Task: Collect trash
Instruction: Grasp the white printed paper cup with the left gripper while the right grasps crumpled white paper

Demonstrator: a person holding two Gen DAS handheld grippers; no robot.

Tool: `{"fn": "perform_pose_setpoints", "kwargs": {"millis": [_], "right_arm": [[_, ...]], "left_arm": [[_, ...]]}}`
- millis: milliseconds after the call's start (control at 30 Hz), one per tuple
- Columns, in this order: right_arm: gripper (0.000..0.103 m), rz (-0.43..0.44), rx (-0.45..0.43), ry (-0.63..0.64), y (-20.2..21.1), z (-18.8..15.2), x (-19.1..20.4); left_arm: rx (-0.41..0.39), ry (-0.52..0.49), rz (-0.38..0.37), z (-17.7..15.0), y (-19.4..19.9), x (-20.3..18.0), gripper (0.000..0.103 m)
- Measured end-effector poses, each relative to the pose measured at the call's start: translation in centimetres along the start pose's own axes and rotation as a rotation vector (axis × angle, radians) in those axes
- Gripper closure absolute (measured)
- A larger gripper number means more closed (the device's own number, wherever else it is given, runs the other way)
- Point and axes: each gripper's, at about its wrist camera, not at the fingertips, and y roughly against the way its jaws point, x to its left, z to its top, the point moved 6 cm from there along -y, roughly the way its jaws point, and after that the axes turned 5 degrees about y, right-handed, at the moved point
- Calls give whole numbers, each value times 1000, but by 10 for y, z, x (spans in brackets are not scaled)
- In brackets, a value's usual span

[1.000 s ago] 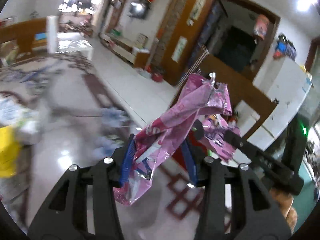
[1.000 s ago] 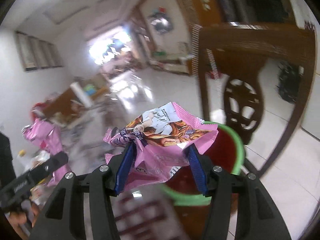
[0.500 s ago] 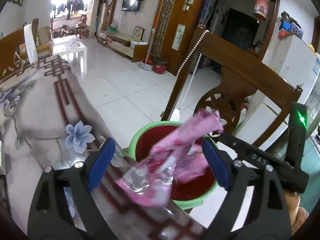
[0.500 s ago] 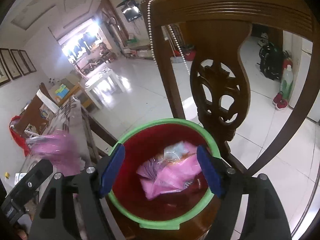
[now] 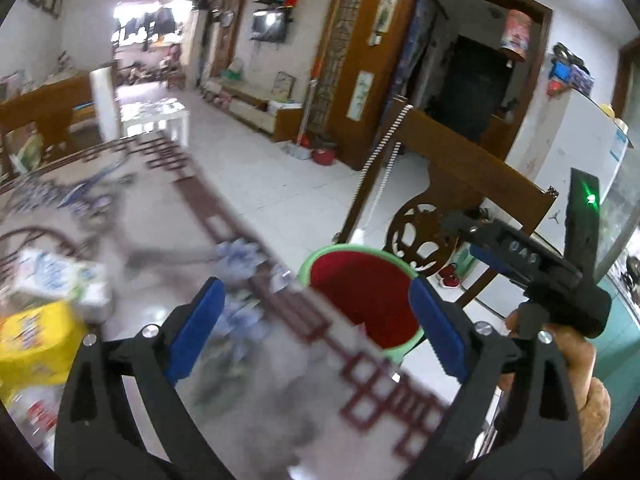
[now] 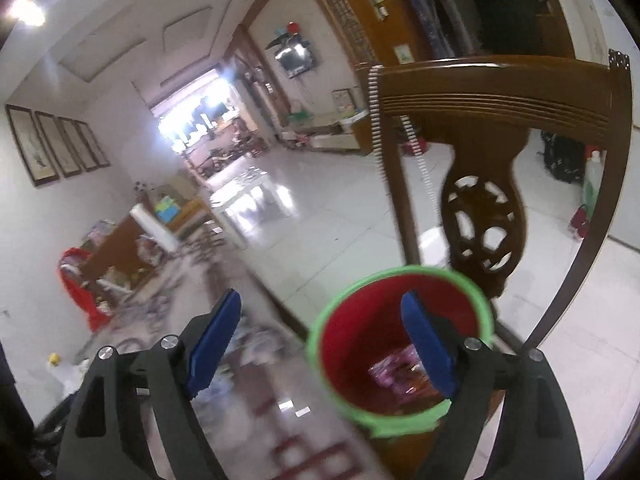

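Beyond the worktop's far edge (image 5: 280, 264) a wide stretch of bare white tiled floor (image 5: 280, 184) runs back toward a doorway, giving open room on that side. Nearer, a carved wooden chair (image 6: 492, 96) stands with its back rising over the bin, its top rail and pierced splat closing off the space above and behind. The worktop (image 5: 248, 396) itself is glossy, with a dark red lattice border along its edge, and is blurred in both views. On its left side lie a yellow pack (image 5: 36, 344) and a white and green pack (image 5: 60, 276), well apart from the bin.

The red bin with a green rim (image 6: 400, 280) sits just past the worktop's edge, below the chair back. Pink snack wrappers (image 6: 400, 372) lie at its bottom, seen only from the right wrist.

The left tool (image 5: 316, 328) hangs over the worktop's edge, its blue pads spread wide and just opened, nothing between them. The right tool (image 6: 320, 340) is likewise spread and just opened, empty, one finger (image 6: 428, 344) in line with the bin's mouth. A hand (image 5: 576, 360) grips its handle.
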Motion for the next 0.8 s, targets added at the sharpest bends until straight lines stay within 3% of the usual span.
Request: {"fn": "perform_pose_setpoints", "kwargs": {"millis": [233,300,433,533,667,800], "right_arm": [[21,176,-18,226,27,-71,95],[21,183,5,274,32,-97,112],[21,236,90,293,44,-143,132],[21,266,103,321,58,-163,144],[20,285,102,365,77,-180,155],[17,302,110,389,85,-186,163]], "left_arm": [[-155,84,30,-44,96,56,8],[-190,107,96,-69,125,76,8],[-192,160,198,-112,172,112,8],[-197,166,278,-141,199,127,8],[-144,166,299,-172,207,137,8],[-62,64,279,-180,189,136,8]]}}
